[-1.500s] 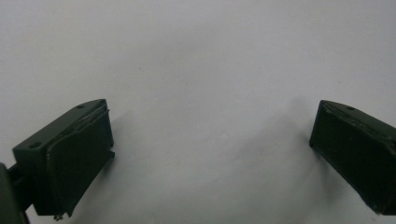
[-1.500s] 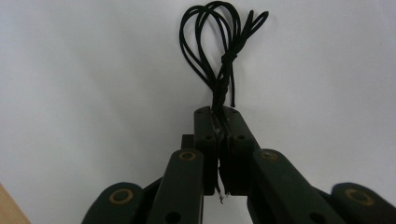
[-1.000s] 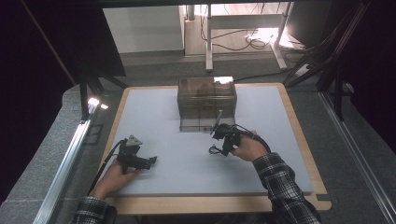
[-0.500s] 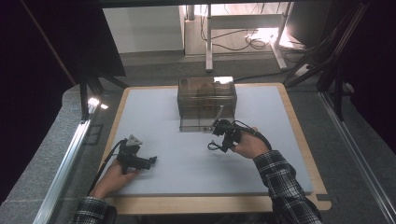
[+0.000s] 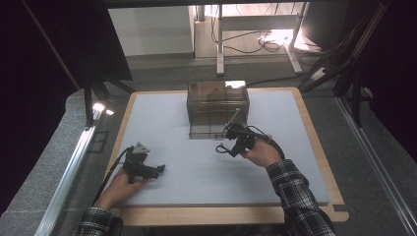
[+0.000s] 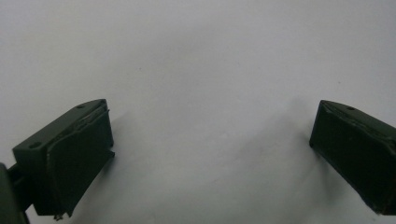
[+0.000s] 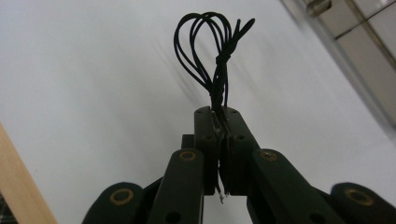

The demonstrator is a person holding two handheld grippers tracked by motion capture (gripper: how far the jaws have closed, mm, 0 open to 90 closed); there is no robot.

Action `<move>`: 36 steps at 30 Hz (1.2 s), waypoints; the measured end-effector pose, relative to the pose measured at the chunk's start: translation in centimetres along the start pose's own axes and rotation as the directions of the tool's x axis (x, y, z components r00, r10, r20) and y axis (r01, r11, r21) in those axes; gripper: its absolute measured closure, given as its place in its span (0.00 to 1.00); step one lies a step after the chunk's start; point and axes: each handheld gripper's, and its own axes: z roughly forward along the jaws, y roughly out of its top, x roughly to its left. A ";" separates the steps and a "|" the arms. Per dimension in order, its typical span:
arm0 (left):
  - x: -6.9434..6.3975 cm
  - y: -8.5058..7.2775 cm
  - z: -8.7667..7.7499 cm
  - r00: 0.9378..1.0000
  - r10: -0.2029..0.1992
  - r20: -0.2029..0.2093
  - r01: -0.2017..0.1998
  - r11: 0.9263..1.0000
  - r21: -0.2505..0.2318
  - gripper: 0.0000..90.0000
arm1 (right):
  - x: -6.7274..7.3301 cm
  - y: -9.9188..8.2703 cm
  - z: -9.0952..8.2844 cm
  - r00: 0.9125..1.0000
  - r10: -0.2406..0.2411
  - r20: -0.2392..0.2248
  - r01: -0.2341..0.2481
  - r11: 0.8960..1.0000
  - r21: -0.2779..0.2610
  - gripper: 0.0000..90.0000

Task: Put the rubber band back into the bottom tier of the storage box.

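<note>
Between the wide-apart jaws of the left gripper lies bare pale grey mat. Just beyond the right gripper's pinched jaws stands the translucent brown plastic box.

1. The counter is a pale wooden board with a rim showing on every side.
2. A light grey mat lies on it and covers nearly the whole top.
3. A clear brownish box stands on the mat near the far edge, about mid-width.
</note>
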 end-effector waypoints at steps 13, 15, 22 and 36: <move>0.0 0.0 0.0 1.000 0.000 0.000 0.000 1.000 0.000 0.00 | -0.1 0.2 0.3 1.000 0.003 0.015 -0.001 0.995 -0.101 0.94; 0.0 0.0 0.0 1.000 0.000 0.000 0.000 1.000 0.000 0.00 | 0.0 0.2 0.3 1.000 0.003 0.018 -0.001 0.994 -0.109 0.94; 0.0 0.0 0.0 1.000 0.000 0.000 0.000 1.000 0.000 0.00 | 0.0 0.5 0.2 1.000 0.006 0.028 -0.002 0.987 -0.159 0.94; 0.0 0.0 0.0 1.000 0.000 0.000 0.000 1.000 0.000 0.00 | -0.1 0.8 0.8 0.999 0.014 0.047 -0.003 0.976 -0.216 0.94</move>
